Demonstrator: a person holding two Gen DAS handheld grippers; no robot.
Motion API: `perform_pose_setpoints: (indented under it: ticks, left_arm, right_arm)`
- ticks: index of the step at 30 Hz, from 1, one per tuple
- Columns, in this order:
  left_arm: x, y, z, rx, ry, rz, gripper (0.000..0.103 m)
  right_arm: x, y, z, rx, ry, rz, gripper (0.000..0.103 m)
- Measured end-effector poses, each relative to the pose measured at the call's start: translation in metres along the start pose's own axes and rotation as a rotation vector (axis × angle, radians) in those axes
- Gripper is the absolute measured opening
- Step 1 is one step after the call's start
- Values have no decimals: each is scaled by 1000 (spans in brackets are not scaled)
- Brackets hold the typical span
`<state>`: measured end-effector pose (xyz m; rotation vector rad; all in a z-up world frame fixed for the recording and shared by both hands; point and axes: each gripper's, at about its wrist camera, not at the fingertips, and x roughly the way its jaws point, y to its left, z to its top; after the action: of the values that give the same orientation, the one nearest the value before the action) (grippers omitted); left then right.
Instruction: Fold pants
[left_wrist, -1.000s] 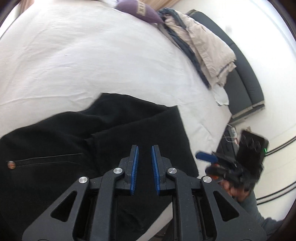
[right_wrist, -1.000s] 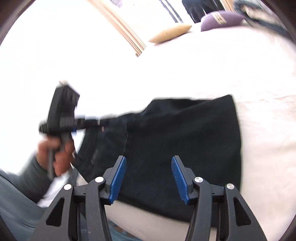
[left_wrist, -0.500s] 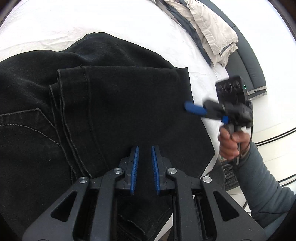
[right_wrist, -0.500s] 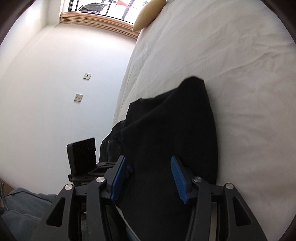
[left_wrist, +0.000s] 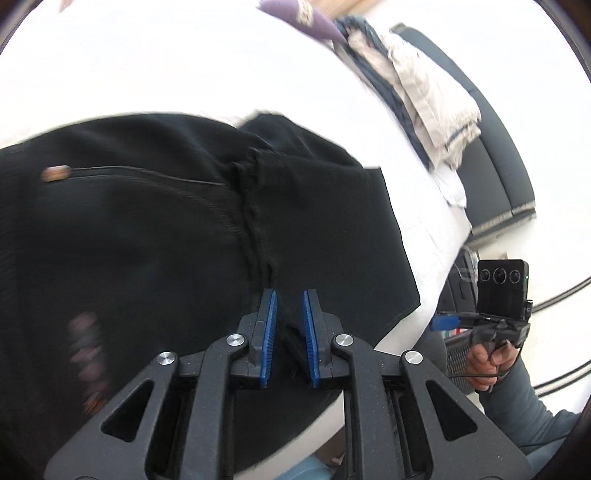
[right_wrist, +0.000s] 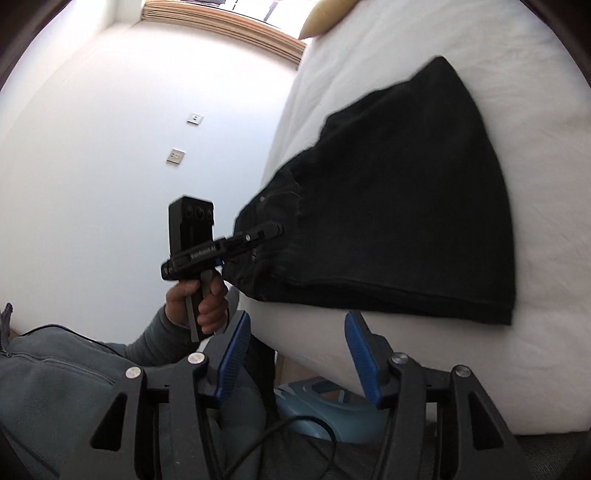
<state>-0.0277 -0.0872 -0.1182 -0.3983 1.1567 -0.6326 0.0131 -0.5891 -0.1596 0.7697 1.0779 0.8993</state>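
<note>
Only the left view shows a fold of black denim pants (left_wrist: 221, 229) pinched.
The left gripper (left_wrist: 288, 325) clamps it; the right gripper (right_wrist: 295, 354), jaws opening, is empty just below the pants' hem.

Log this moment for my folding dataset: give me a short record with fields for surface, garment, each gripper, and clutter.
surface: white bed
garment: black pants, folded over, lying near the bed's edge
left gripper: jaws narrow, pinching a fold of the pants
right gripper: jaws opening, nothing between them, off the bed's edge
clutter: pile of clothes and purple pillow at the far side
</note>
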Motion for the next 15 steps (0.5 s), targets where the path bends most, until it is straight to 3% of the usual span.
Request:
perform_pose_setpoints:
  ticks: [2, 5, 10, 13, 15]
  left_arm:
    - [-33, 9, -18, -36, -87, 36, 14]
    - [-85, 30, -50, -129, -219, 92, 14]
    - [-152, 89, -99, -351, -412, 206, 14]
    - [-158, 116, -116, -488, -419, 223, 14]
    - [-151, 123, -119, -543, -398, 189, 14]
  right_arm:
    - [16, 14, 17, -27, -53, 23, 67]
    - [43, 15, 47, 7, -96, 68, 68]
    - [98, 8, 81, 70, -95, 114, 68]
    - [120, -11, 88, 143, -92, 45, 72]
    - [134, -34, 87, 225, -56, -73, 64]
